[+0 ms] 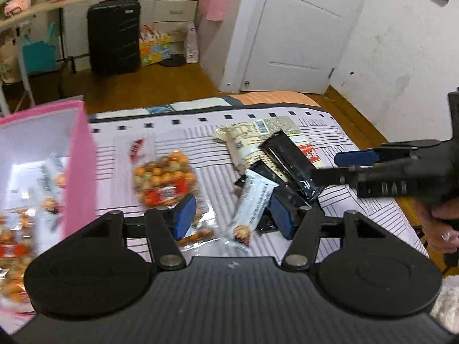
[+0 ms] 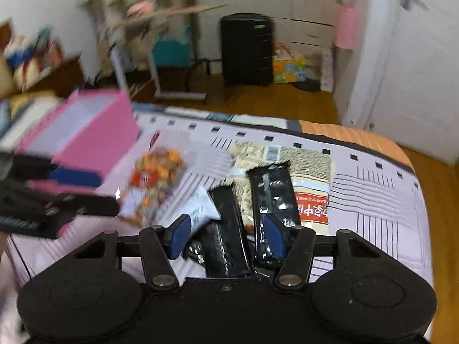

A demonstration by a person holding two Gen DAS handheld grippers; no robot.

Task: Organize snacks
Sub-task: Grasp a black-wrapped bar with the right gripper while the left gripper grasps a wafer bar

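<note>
Snacks lie on a striped bed cover (image 1: 358, 200). A clear bag of orange nuts (image 1: 163, 180) lies left of centre; it also shows in the right wrist view (image 2: 155, 183). A white bar (image 1: 252, 203), black bars (image 1: 289, 157) and a beige packet (image 1: 258, 134) are piled to its right. My left gripper (image 1: 232, 215) is open just above the nut bag and the white bar. My right gripper (image 2: 226, 232) is open over the black bars (image 2: 272, 197), with the beige packet (image 2: 309, 172) behind. A pink box (image 1: 77, 166) holds several nut bags.
The pink box (image 2: 94, 140) stands at the bed's left side. Beyond the bed's far edge are a wooden floor, a black suitcase (image 1: 114, 34), a white door (image 1: 301, 28) and a folding stand (image 2: 160, 57). The bed's right edge drops to the floor.
</note>
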